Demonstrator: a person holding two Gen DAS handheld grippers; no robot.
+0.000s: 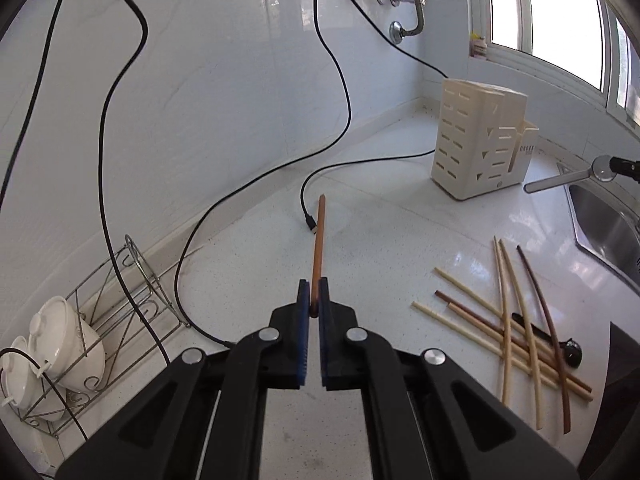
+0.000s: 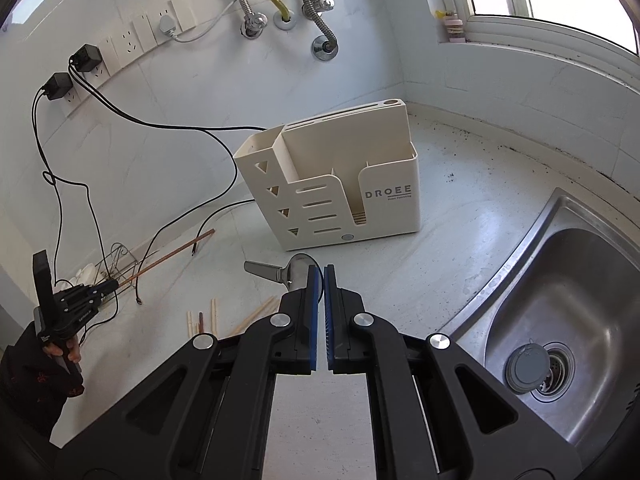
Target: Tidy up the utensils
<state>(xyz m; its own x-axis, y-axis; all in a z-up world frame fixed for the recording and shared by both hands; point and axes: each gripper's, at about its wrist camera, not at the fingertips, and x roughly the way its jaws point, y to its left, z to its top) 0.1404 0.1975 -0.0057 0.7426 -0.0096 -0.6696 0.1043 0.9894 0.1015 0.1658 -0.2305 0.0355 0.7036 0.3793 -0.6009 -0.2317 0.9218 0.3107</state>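
Note:
My left gripper (image 1: 313, 296) is shut on a brown chopstick (image 1: 319, 240) that points forward above the white counter; both also show in the right wrist view (image 2: 110, 285), chopstick (image 2: 172, 254). My right gripper (image 2: 319, 280) is shut on a metal spoon (image 2: 280, 272), whose handle sticks out to the left; the spoon also shows in the left wrist view (image 1: 568, 178). The cream utensil holder (image 2: 332, 188) stands just beyond the spoon, also seen in the left wrist view (image 1: 480, 140). Several loose chopsticks (image 1: 512, 328) and a black spoon (image 1: 560, 344) lie on the counter at right.
A steel sink (image 2: 568, 300) with a drain plug lies to the right. A wire rack (image 1: 100, 320) with white lidded bowls (image 1: 52, 344) stands at left. Black cables (image 1: 320, 168) trail across the counter and wall. Pipes (image 2: 312, 8) and wall sockets (image 2: 132, 40) sit behind.

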